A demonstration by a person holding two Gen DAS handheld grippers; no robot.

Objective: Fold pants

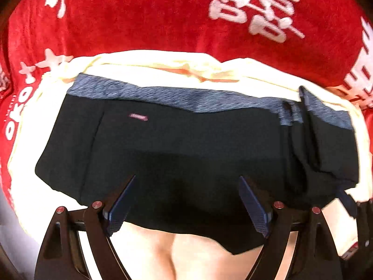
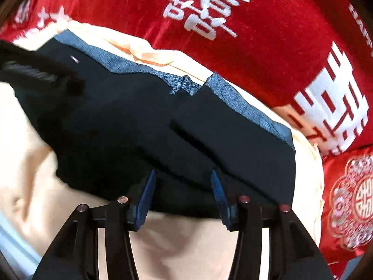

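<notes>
The black pants [image 1: 186,154] lie folded into a wide bundle on a cream sheet [image 1: 144,240], with a blue-grey inner band [image 1: 163,95] along the far edge. They also show in the right wrist view [image 2: 144,126]. My left gripper [image 1: 187,182] is open, its blue pads [image 1: 119,207] spread over the near edge of the pants. My right gripper [image 2: 183,175] is open over the pants' near right edge, nothing held. The left gripper [image 2: 35,70] shows blurred at the left of the right wrist view.
A red blanket with white characters [image 1: 163,16] lies behind the sheet and shows in the right wrist view [image 2: 268,35]. A red embroidered cushion [image 2: 349,198] sits at the right. The sheet's near part [image 2: 186,240] lies below both grippers.
</notes>
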